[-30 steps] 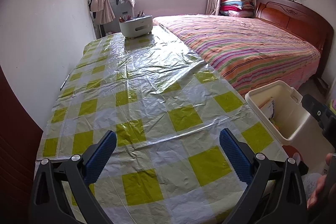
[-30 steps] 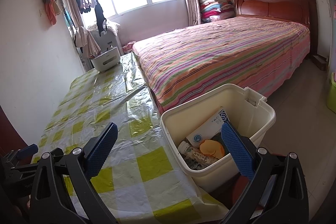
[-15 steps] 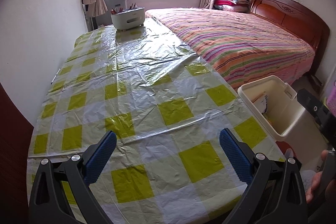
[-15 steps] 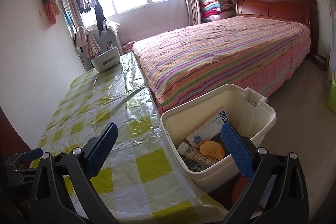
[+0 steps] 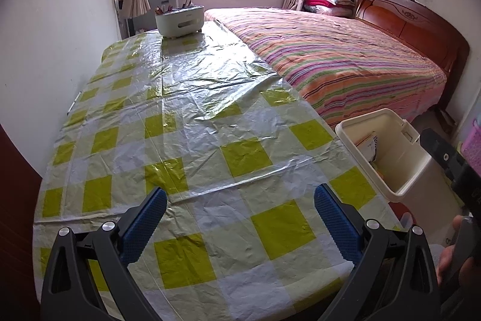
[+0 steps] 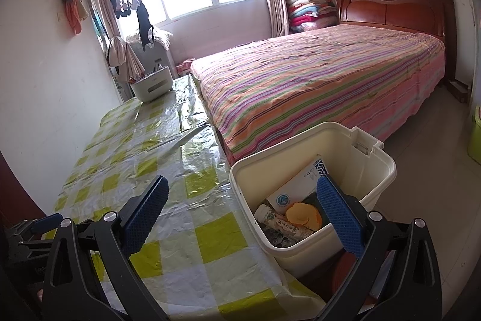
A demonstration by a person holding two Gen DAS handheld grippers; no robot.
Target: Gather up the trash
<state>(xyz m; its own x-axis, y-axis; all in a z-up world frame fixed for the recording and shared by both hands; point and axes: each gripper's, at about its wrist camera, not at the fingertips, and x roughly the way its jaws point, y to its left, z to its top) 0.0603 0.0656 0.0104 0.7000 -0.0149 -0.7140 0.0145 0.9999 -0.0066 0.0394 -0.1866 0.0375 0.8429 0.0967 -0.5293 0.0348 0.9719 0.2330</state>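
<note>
The left wrist view looked down the length of the surface [image 5: 192,122], covered in a yellow-and-white checked plastic sheet, and showed the cream bin [image 5: 387,152] only from the side, just off the surface's right edge, with a corner of white card poking above the rim. The right wrist view looked straight into that bin [image 6: 354,158] and showed what the other could not: a white card packet [image 6: 296,187] leaning against the inner wall, a printed tube-shaped wrapper [image 6: 281,223] lying at the bottom, and an orange round piece [image 6: 302,215] beside it (the dark items underneath were too shaded to tell).

The left hand-held gripper [image 5: 239,223] hovered above the near end of the surface, its 2 blue pads spread wide with nothing between them. The right hand-held gripper [image 6: 246,215] stood just as wide and empty, its left pad over the surface's edge, its right pad over the bin's mouth.

At the far end of the surface from the bin sat a white tub [image 5: 179,20] with pencil-like sticks standing in it. A striped bed [image 6: 324,80] ran along the surface behind the bin.
</note>
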